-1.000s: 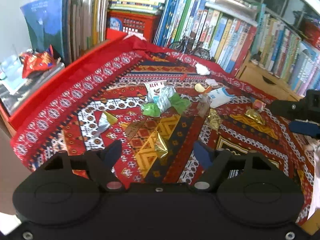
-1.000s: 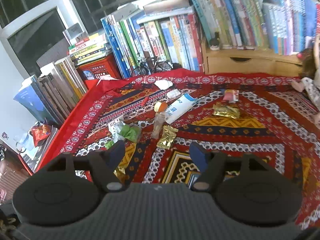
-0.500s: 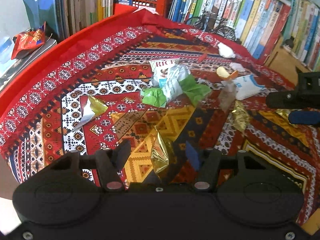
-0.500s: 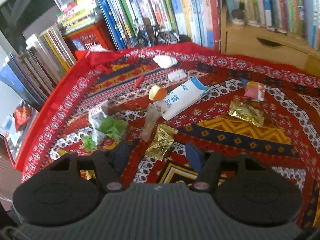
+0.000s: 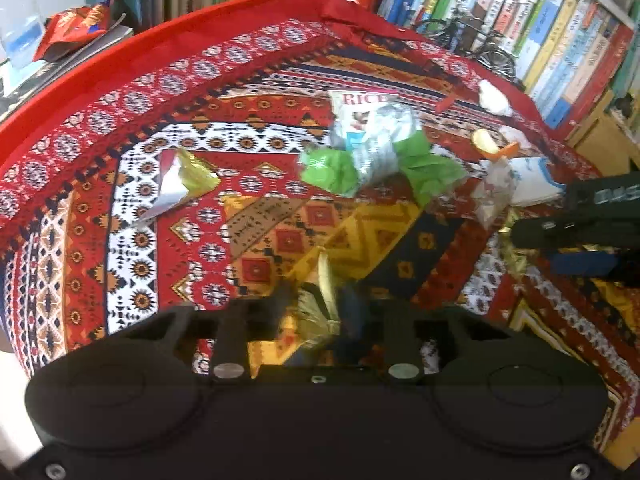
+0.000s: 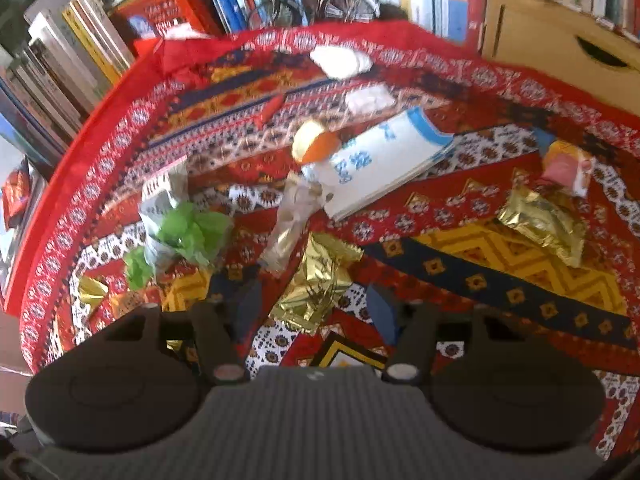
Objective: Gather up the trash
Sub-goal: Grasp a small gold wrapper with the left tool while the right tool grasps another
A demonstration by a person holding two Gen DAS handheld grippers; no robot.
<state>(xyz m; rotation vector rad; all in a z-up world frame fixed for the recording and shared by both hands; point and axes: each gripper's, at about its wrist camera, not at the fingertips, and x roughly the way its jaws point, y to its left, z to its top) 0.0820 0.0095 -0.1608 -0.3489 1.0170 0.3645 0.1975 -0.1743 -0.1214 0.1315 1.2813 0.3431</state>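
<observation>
Trash lies scattered on a patterned red cloth (image 5: 132,128). My left gripper (image 5: 318,304) is low over the cloth, its jaws closing, and its pads squeeze a crumpled gold wrapper (image 5: 326,280) that stands up between them. My right gripper (image 6: 314,304) hovers over a second gold wrapper (image 6: 316,280). Its jaws are closing, the wrapper sits between the fingers, and the pads are clear of it. The right gripper's black body (image 5: 580,224) shows at the right edge of the left wrist view. A green and silver wrapper bundle (image 5: 372,148) lies further back.
More litter on the cloth: a silver-gold wrapper (image 5: 180,184), a clear wrapper (image 6: 292,220), a white-blue packet (image 6: 384,160), orange peel (image 6: 316,144), a gold packet (image 6: 544,224), a pink packet (image 6: 568,164), a tissue (image 6: 340,60). Behind stand books (image 5: 560,40), a red crate (image 6: 160,12) and a wooden drawer unit (image 6: 560,48).
Both grippers came down toward the cloth. The left jaws narrowed from wide apart onto the gold wrapper. The right gripper moved over the second gold wrapper and its jaws narrowed a little.
</observation>
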